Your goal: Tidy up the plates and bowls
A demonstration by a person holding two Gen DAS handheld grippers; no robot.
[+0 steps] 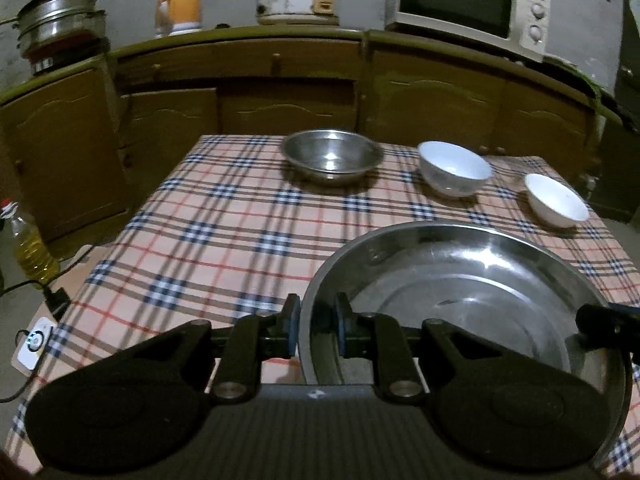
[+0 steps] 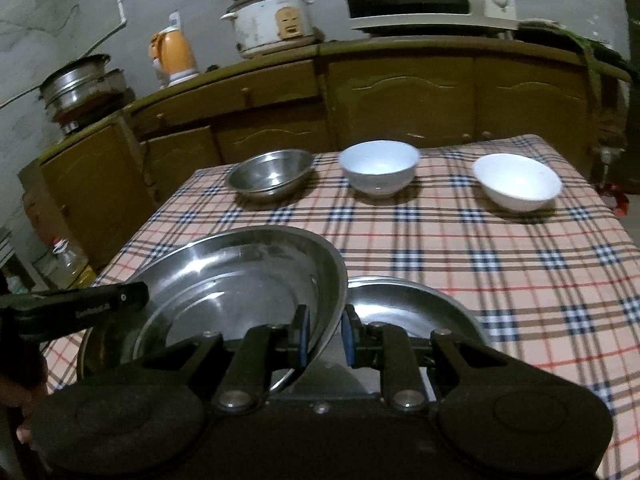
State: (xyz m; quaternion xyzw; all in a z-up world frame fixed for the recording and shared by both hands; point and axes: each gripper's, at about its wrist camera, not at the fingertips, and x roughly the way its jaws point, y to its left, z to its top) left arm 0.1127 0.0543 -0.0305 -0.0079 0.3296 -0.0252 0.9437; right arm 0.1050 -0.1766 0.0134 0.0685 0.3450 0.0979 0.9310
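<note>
While both grippers clamp one steel plate point(image 2: 240, 280) by opposite rims | left gripper point(image 1: 316, 330) | right gripper point(image 2: 324, 336) | plate tilted, right edge raised above second plate point(image 2: 412, 308) on checked tablecloth point(image 2: 480, 248)

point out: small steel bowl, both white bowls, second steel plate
small steel bowl point(image 2: 270, 176), right wrist view, inner wall
left white bowl point(image 2: 379, 166), right wrist view, inside
right white bowl point(image 2: 518, 182), right wrist view, inside
second steel plate point(image 2: 412, 310), right wrist view, inner surface
</note>
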